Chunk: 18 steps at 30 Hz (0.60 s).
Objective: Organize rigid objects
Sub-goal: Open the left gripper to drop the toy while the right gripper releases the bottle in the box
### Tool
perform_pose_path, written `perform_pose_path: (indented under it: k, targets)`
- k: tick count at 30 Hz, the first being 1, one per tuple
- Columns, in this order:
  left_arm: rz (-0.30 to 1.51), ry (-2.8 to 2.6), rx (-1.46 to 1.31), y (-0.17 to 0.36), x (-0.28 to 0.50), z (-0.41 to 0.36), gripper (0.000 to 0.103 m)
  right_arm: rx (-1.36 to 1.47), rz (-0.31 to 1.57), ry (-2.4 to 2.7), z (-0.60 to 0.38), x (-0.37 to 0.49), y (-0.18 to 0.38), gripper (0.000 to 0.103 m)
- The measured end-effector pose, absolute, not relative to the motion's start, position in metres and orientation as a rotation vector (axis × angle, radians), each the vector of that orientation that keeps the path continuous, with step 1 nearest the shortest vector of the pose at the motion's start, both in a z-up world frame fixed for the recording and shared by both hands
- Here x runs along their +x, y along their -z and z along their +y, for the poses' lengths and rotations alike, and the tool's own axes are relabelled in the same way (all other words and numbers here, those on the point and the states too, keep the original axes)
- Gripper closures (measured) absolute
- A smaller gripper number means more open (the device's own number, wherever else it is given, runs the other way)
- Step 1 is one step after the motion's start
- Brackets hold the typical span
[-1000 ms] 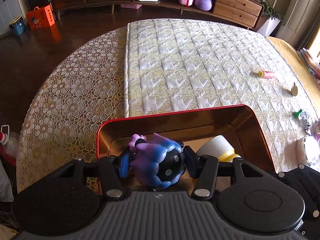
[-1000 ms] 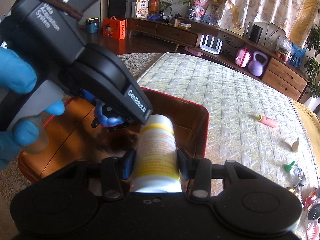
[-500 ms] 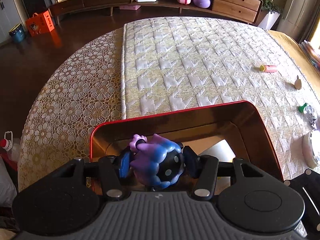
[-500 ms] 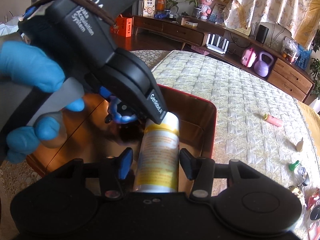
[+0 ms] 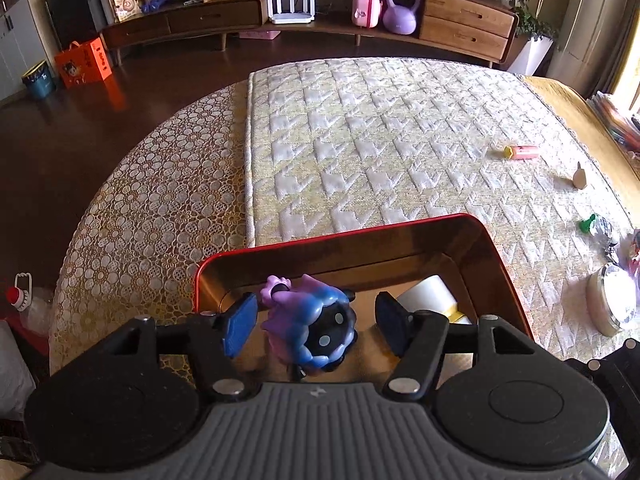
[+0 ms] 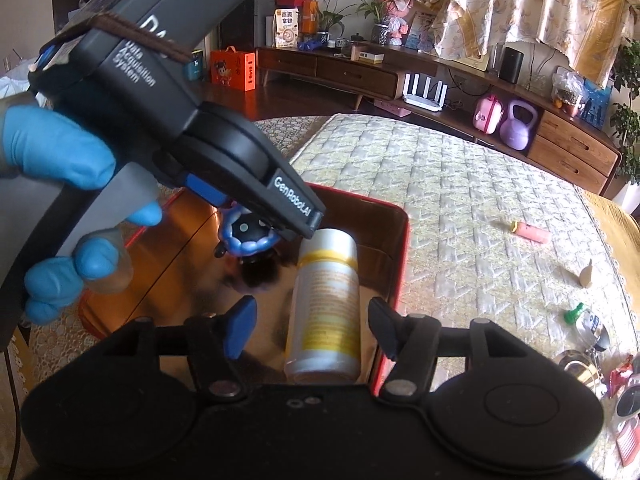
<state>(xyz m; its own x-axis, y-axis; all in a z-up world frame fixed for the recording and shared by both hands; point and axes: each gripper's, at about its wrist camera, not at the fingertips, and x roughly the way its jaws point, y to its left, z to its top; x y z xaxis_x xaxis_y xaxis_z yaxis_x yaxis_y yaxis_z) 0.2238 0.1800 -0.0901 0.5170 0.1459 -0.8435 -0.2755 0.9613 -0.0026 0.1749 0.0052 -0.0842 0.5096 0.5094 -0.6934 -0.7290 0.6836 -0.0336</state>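
Observation:
A red-rimmed metal tray [image 5: 344,236] [image 6: 402,248] lies on the quilted bed. A purple and blue toy figure [image 5: 310,326] [image 6: 248,236] sits inside it, between the spread fingers of my left gripper [image 5: 316,326], which is open and not touching it. A white bottle with a yellow label [image 6: 326,308] [image 5: 430,300] lies in the tray between the spread fingers of my right gripper [image 6: 312,330], which is open. The left gripper's body [image 6: 168,120], held by a blue-gloved hand, fills the upper left of the right wrist view.
On the bed to the right lie a pink tube [image 5: 522,151] [image 6: 530,232], a small beige figure [image 5: 579,178] [image 6: 586,276], a green-capped bottle [image 5: 596,226] [image 6: 586,318] and a round metal lid [image 5: 612,304]. A low wooden cabinet [image 5: 466,26] stands beyond the bed.
Both grippers have opened. The left let go of the toy figure and the right let go of the white bottle; both objects now rest in the tray.

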Motion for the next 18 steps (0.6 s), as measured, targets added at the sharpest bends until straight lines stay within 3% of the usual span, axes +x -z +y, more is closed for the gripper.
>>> perform_pose_path:
  k: [15, 18]
  targets:
    - [0.905, -0.2, -0.134, 0.052, 0.189, 0.153, 0.038, -0.216, 0.671, -0.781, -0.043, 0.163, 0.048, 0.024]
    - [0.873, -0.174, -0.139, 0.044, 0.181, 0.142, 0.031, -0.201, 0.653, -0.775, -0.057, 0.159, 0.041, 0.02]
